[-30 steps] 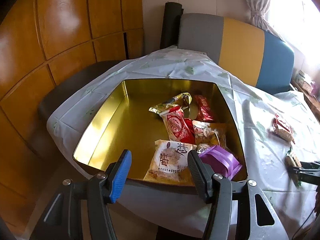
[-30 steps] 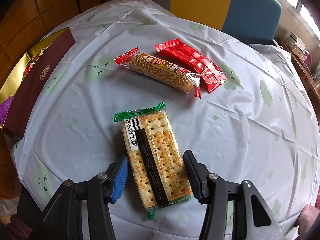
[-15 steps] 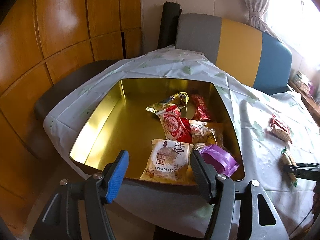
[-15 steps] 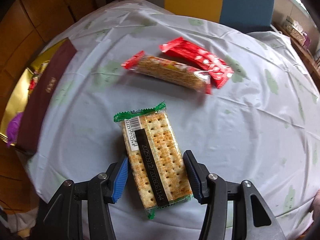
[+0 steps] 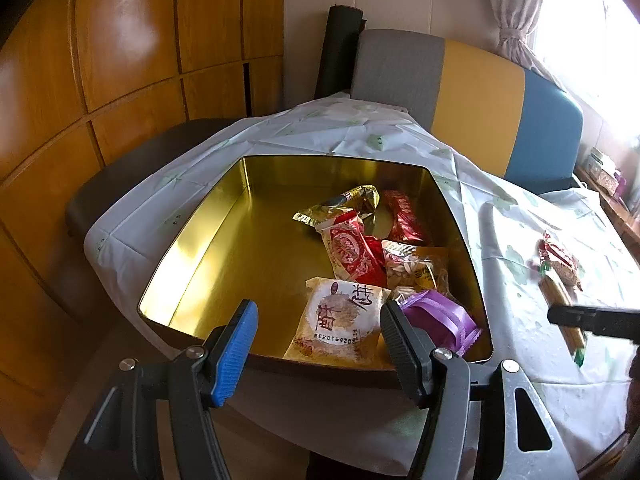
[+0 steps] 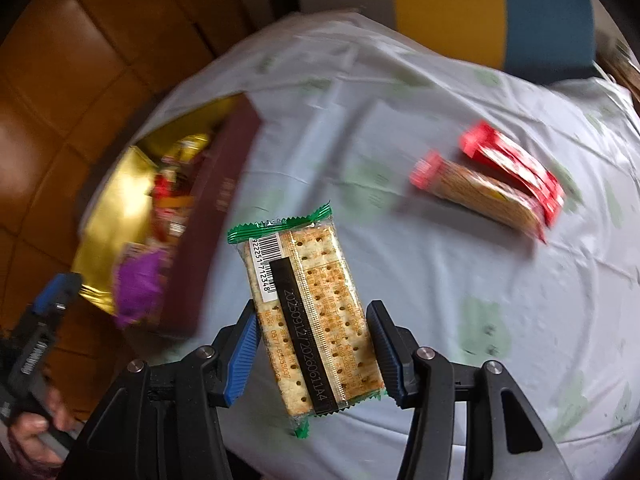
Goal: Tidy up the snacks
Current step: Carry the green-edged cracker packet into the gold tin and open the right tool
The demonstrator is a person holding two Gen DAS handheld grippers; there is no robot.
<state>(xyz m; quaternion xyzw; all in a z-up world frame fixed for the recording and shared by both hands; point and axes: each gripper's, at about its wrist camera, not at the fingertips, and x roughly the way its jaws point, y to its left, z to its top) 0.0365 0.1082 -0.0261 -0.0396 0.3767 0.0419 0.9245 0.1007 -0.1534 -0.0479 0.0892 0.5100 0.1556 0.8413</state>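
Cracker pack [image 6: 310, 312] clamped between both fingers of right tool [image 6: 312, 354], lifted clear of tabletop [image 6: 460, 280]. Best carried level toward gold tin [image 5: 224, 240] and released low over bare floor, away from piled snacks [image 5: 360, 256]. Clear wrapper, green crimped ends, barcode and black date strip facing up. Left tool [image 5: 318, 346] spread apart, empty, near tin's front rim.

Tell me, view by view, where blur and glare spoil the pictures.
Right wrist view: the cracker pack in the right gripper is sharp, while the tin and red snack bars smear with motion blur. Left wrist view: mostly sharp; the window blows out white, and the tin's gold wall glares.
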